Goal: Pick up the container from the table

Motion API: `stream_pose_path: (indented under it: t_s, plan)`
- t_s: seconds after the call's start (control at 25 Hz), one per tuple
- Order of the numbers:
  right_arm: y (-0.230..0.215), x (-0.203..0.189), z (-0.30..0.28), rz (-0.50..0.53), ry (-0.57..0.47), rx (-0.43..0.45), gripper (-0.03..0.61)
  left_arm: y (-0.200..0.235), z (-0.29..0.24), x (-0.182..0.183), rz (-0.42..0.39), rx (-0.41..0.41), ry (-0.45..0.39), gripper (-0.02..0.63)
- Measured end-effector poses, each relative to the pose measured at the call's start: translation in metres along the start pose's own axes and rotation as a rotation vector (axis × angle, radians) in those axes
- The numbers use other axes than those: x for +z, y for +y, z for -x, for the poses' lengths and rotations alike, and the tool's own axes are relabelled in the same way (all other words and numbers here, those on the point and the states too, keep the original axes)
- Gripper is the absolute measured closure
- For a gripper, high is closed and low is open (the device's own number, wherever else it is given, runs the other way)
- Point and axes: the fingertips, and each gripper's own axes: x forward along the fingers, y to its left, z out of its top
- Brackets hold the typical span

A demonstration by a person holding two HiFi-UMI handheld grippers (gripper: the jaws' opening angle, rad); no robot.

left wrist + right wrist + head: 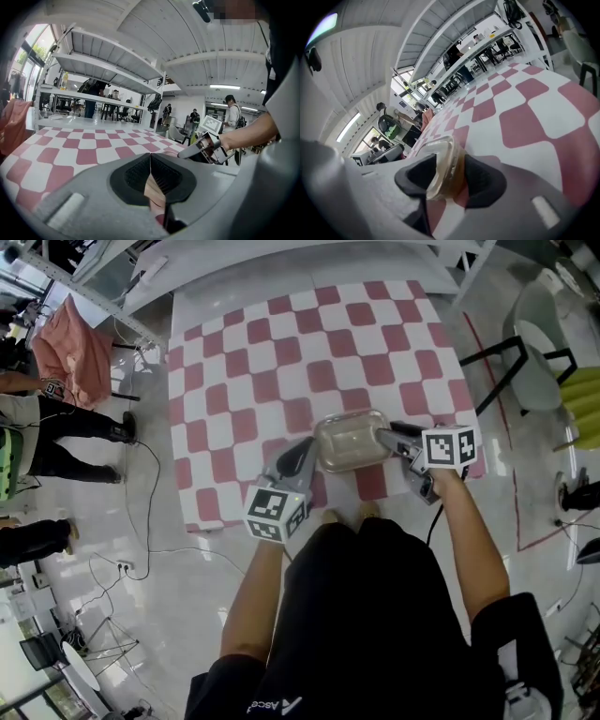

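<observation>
**Clear plastic container (352, 440) at the near edge of a checked table, between two grey hand-held grippers.**
The container is a shallow, round-cornered rectangular tub of glossy transparent plastic with a projecting rim. It rests flat on the smooth pink-and-white chequered tablecloth (281, 362). The right gripper (449, 176) has its ribbed black pads set wide on the container's right end, one on each side of it. The left gripper (150, 168), with its pads pressed together on nothing, lies just beside the container's left end. Around the table are a grey chair (534, 352), a pink cloth over a rack (70, 352), loose cables on the glossy floor (150, 521) and white metal shelving (103, 70); nothing else stands on the cloth near the container.
</observation>
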Motion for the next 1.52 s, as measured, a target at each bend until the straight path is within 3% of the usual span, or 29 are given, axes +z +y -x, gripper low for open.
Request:
stream_pose_path:
  t_s: [0.08,0.48,0.76,1.04,1.08,1.16,1.28,1.4,1.52]
  plan:
    - [0.003,0.000,-0.001,-0.030,-0.003,0.032,0.419,0.002,0.001,-0.002,0.006,0.013,0.001,0.601]
    - [0.012,0.001,0.003,-0.018,-0.043,0.016,0.449,0.014,0.006,-0.008,0.036,0.055,0.008,0.601]
    - [0.017,0.011,0.012,-0.143,-0.108,0.096,0.463,0.022,0.009,-0.007,0.057,0.069,0.002,0.601]
    - [0.018,0.022,0.021,-0.137,-0.163,0.130,0.466,0.015,0.011,0.004,0.121,-0.007,-0.043,0.598]
    - [0.019,0.024,0.022,-0.130,-0.171,0.136,0.468,0.014,0.011,0.005,0.136,-0.019,-0.042,0.585]
    - [0.021,0.028,0.026,-0.116,-0.181,0.141,0.469,0.010,0.009,0.005,0.193,-0.063,-0.033,0.458]
    - [0.028,0.033,0.030,-0.108,-0.193,0.170,0.471,0.000,0.004,0.001,0.309,-0.153,0.000,0.341]
    - [0.037,0.034,0.031,-0.089,-0.191,0.204,0.472,-0.012,-0.001,-0.008,0.436,-0.244,0.038,0.288]
    - [0.036,0.030,0.033,-0.032,-0.167,0.187,0.473,-0.024,-0.004,-0.016,0.524,-0.325,0.070,0.279]
